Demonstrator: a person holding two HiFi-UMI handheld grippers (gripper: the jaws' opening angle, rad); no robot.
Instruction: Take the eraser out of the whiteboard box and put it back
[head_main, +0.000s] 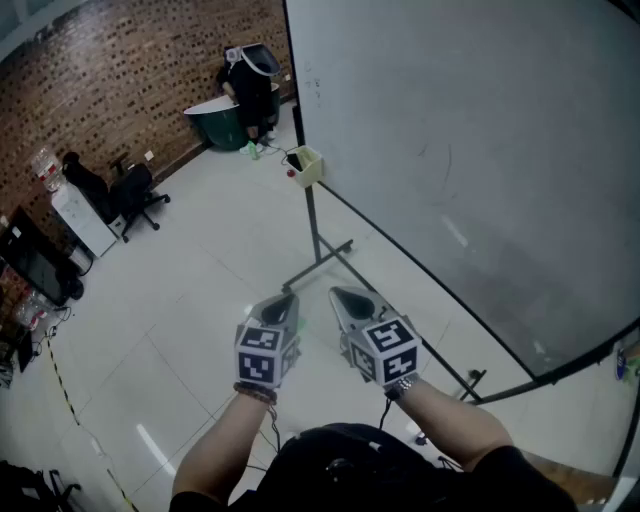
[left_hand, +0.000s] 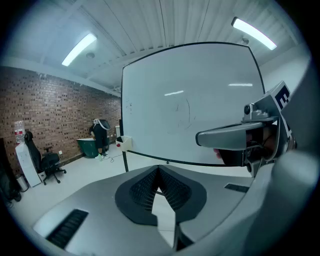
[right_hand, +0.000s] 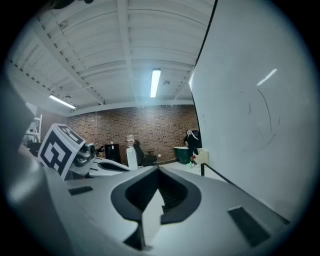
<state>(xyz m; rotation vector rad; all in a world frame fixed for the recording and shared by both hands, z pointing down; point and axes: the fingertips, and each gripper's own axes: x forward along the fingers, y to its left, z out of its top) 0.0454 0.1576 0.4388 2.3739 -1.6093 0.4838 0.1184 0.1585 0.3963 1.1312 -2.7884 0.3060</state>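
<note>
A large whiteboard on a black stand fills the right of the head view. A small cream box hangs at its far left corner, with a red thing beside it; the box also shows small in the left gripper view and the right gripper view. No eraser can be made out. Both grippers hover side by side above the floor, well short of the box. My left gripper is shut with nothing in it. My right gripper is shut and empty too.
The whiteboard's stand leg crosses the floor just ahead of the grippers. A person in dark clothes bends over a green tub at the far wall. An office chair and a white water dispenser stand by the brick wall at left.
</note>
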